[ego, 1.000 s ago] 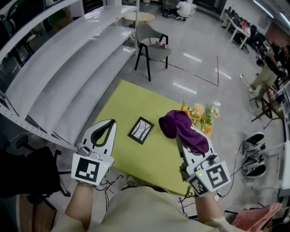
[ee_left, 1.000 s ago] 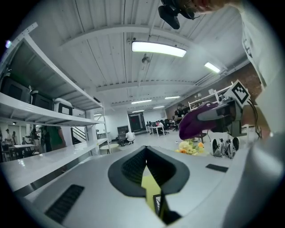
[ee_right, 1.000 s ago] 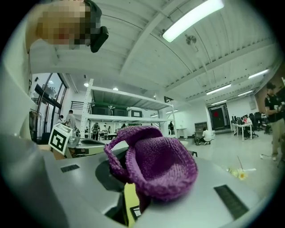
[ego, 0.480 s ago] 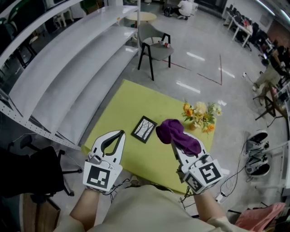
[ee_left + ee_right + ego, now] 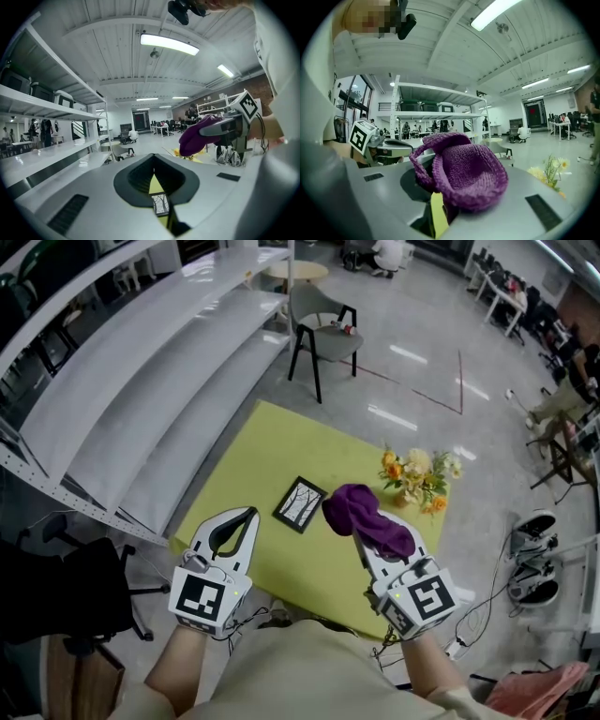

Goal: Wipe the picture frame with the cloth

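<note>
A small black picture frame (image 5: 300, 504) with a tree drawing lies flat on the yellow-green table (image 5: 272, 442). My right gripper (image 5: 362, 538) is shut on a purple knitted cloth (image 5: 363, 516), which drapes over its jaws and hangs just right of the frame. The right gripper view shows the cloth (image 5: 468, 173) bunched over the jaws, hiding the tips. My left gripper (image 5: 251, 516) hovers at the table's near left edge, shut and holding nothing. Through the left gripper's (image 5: 153, 157) jaw loop I see the frame (image 5: 161, 204), and the cloth (image 5: 199, 135) to the right.
A bunch of yellow and white flowers (image 5: 417, 477) stands at the table's far right corner. A grey chair (image 5: 323, 332) stands beyond the table, long white shelves (image 5: 141, 399) run along the left, and shoes (image 5: 530, 559) lie on the floor at right.
My right gripper has carried the cloth slightly left, so its edge now reaches the frame's right side. The left gripper has shifted a little toward the frame, still shut.
</note>
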Motion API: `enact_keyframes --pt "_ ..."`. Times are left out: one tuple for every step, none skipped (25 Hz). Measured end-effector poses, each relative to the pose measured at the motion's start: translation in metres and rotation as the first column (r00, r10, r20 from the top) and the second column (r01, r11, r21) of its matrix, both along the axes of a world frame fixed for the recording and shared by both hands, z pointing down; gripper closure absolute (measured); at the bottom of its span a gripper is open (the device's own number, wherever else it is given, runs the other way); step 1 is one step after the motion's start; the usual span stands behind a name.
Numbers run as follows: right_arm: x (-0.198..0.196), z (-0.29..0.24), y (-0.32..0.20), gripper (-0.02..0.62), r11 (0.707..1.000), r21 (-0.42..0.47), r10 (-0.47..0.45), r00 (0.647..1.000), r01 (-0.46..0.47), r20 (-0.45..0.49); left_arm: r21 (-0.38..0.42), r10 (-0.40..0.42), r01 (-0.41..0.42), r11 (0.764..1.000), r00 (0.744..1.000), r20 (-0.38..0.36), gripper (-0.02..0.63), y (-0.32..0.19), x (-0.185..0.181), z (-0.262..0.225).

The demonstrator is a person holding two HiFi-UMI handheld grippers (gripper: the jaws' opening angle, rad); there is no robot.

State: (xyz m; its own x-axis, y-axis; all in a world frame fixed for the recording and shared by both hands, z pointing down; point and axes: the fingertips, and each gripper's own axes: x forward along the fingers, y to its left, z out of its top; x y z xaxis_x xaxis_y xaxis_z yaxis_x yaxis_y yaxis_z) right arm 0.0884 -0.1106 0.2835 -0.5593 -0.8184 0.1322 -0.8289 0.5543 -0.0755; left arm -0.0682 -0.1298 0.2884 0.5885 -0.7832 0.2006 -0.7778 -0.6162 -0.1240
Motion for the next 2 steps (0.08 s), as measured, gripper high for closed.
enact_keyframes --pt "0.0007 0.0002 -0.0009 0.499 1.0 0.0 0.0 1.0 0.0 0.002 -0.003 -0.004 0.004 1.0 1.0 0.0 0.598 -0.0013 -0.0006 0.0008" --pt "0.0015 0.0003 -0.0018 0.499 1.0 -0.001 0.0 1.0 0.0 0.003 -0.005 -0.007 0.007 1.0 1.0 0.0 0.598 -0.0027 -0.0011 0.0015"
